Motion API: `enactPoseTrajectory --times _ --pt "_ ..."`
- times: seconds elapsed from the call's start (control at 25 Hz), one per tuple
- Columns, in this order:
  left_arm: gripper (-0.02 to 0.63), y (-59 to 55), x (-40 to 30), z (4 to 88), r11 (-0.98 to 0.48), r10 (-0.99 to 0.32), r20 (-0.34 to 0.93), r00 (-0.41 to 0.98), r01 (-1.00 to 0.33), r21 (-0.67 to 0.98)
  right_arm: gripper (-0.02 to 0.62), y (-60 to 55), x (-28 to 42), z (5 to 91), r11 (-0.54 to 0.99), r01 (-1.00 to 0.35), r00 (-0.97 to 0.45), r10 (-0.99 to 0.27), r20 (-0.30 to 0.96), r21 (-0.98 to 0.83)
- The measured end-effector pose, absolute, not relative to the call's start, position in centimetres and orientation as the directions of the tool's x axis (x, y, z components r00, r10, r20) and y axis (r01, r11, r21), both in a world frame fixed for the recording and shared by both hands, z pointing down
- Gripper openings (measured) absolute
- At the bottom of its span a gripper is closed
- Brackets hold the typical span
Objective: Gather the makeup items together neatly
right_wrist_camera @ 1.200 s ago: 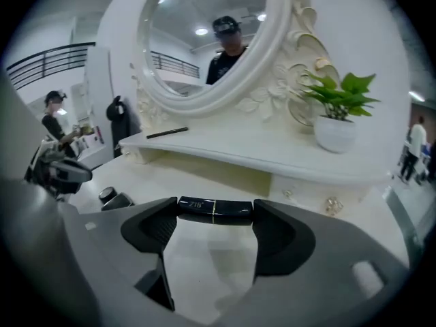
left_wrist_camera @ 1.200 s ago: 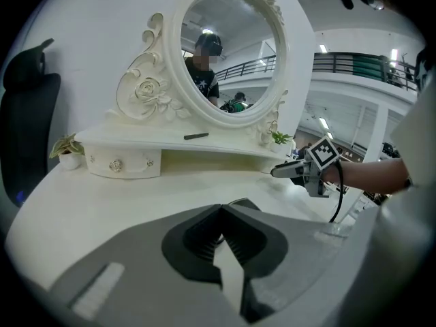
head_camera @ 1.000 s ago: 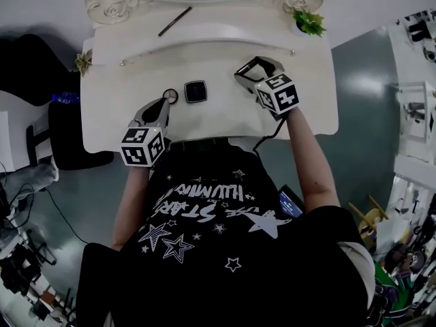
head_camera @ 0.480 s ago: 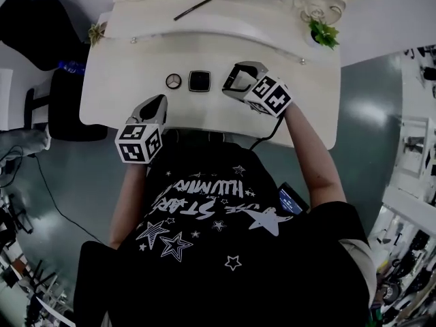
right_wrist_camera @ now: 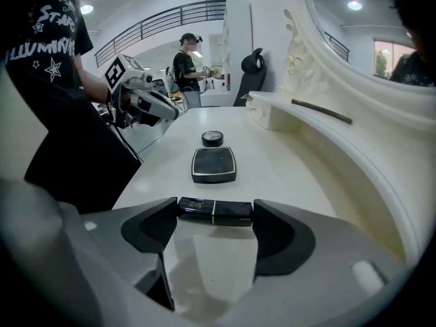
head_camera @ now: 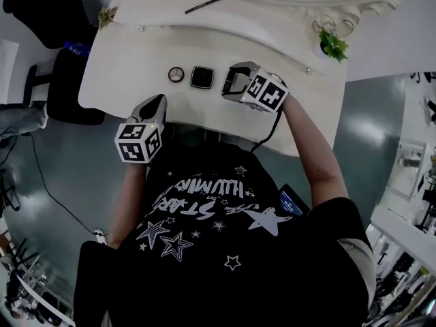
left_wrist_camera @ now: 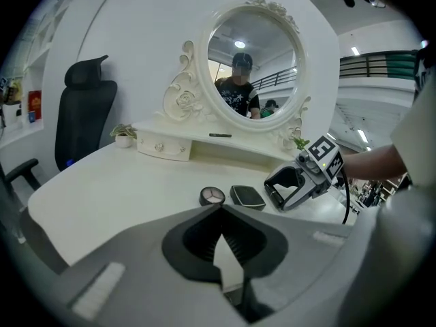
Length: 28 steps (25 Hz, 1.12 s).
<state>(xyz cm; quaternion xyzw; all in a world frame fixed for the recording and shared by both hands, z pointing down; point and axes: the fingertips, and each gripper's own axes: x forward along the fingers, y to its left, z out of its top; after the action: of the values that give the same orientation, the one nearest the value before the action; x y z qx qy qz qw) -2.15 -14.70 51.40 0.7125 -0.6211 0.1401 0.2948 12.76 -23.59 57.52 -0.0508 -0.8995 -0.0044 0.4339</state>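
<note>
A black lipstick tube lies lengthwise between the pads of my right gripper, which is shut on it just above the white dressing table. In the head view that gripper sits right of a square black compact and a round compact. My left gripper is shut and empty at the table's near edge, below the round compact. Its own view shows its tips met, with both compacts beyond. A dark pencil lies on the raised shelf.
An ornate oval mirror stands at the back over the drawer shelf. Small green plants sit at either end of the shelf. A black office chair is off the table's left end.
My right gripper has rolled and come left and down towards the square compact with the lipstick. The left gripper has drawn back from the round compact to the table's near edge.
</note>
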Motion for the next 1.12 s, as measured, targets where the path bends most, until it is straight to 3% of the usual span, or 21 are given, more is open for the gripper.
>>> enactPoseTrajectory --times 0.28,0.6,0.76,0.92,1.12 --pt "0.003 -14.5 -1.9 51.7 -0.032 -0.794 0.584 0.169 -0.971 0.238 0.379 -23.5 12.9 58.4 0.981 0.188 -0.602 0.151 0.784 -0.045" --pt "0.002 -14.9 -1.5 51.9 -0.025 -0.788 0.593 0.165 -0.971 0.236 0.384 -23.4 12.9 58.5 0.979 0.192 -0.617 0.171 0.768 -0.064" --pt "0.002 -15.0 -1.2 52.0 -0.026 -0.786 0.595 0.168 -0.97 0.241 0.461 -22.7 12.9 58.3 0.976 0.2 -0.616 0.193 0.764 -0.086" --pt "0.003 -15.4 -1.1 51.9 -0.033 -0.787 0.591 0.176 -0.969 0.245 0.471 -23.3 12.7 56.8 0.987 0.139 -0.671 0.152 0.726 -0.078" --pt "0.002 -16.5 -1.5 50.9 -0.05 -0.802 0.57 0.181 -0.97 0.237 0.471 -25.4 11.6 53.6 0.995 -0.044 -0.795 0.017 0.607 -0.085"
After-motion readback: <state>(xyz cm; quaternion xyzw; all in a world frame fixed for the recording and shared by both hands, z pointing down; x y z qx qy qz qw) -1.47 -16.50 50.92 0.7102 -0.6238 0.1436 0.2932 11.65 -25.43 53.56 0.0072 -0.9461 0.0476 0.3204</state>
